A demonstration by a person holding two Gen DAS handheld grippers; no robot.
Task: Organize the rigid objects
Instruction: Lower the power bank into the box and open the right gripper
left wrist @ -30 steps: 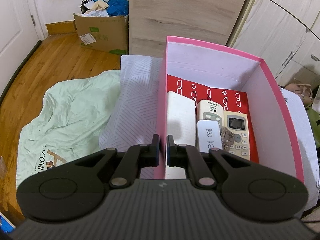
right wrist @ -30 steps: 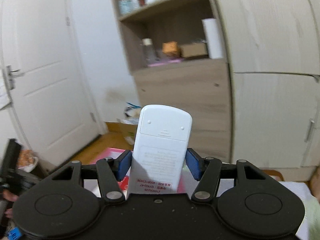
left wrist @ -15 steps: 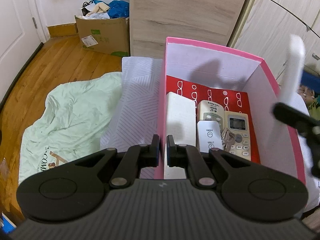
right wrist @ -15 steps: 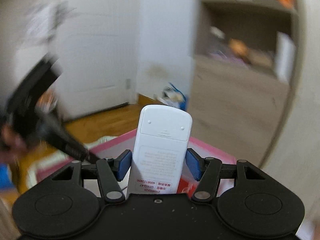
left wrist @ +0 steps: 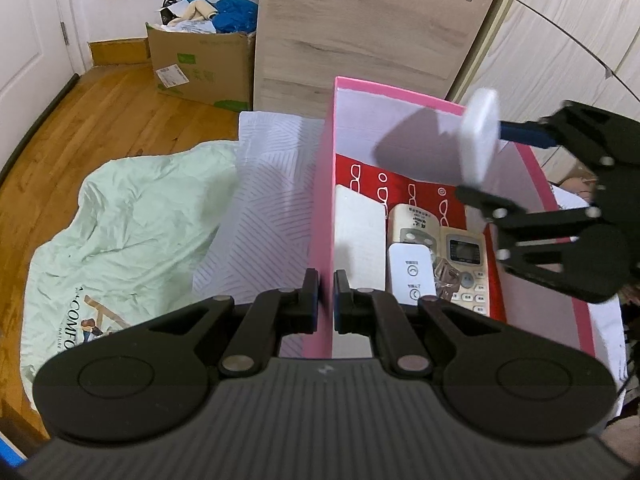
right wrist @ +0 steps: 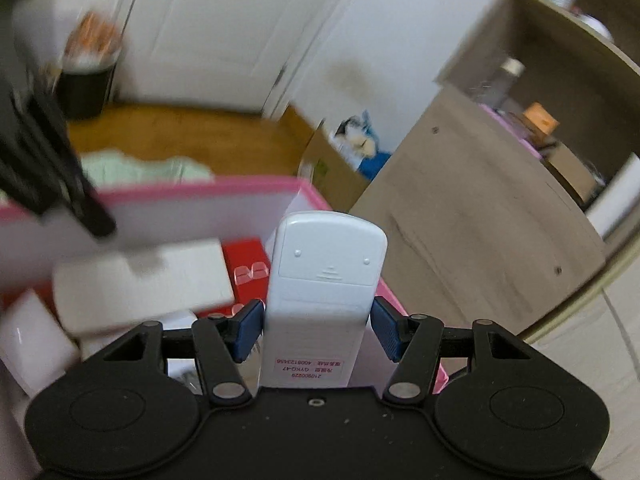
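Observation:
My left gripper [left wrist: 326,300] is shut on the left wall of the pink box [left wrist: 322,208]. On the box's red floor lie a flat white box [left wrist: 358,232], two beige remotes [left wrist: 464,264] and a small white remote [left wrist: 412,272]. From the right, my right gripper [left wrist: 492,164] reaches over the box's right wall, shut on a white remote [left wrist: 480,136] held above the box. In the right wrist view the white remote [right wrist: 326,280] shows its back, clamped between the blue pads [right wrist: 250,328], with the pink box [right wrist: 200,192] below it.
A pale green blanket [left wrist: 132,216] and a striped white pillow [left wrist: 272,184] lie left of the box. Behind it stands a wooden cabinet [left wrist: 360,20], with a full cardboard box [left wrist: 200,64] on the wooden floor beside it. Wardrobe doors [left wrist: 560,40] fill the right.
My right gripper has rolled and come down over the pink box from the right, still gripping the white remote. The left gripper has kept its hold on the box wall.

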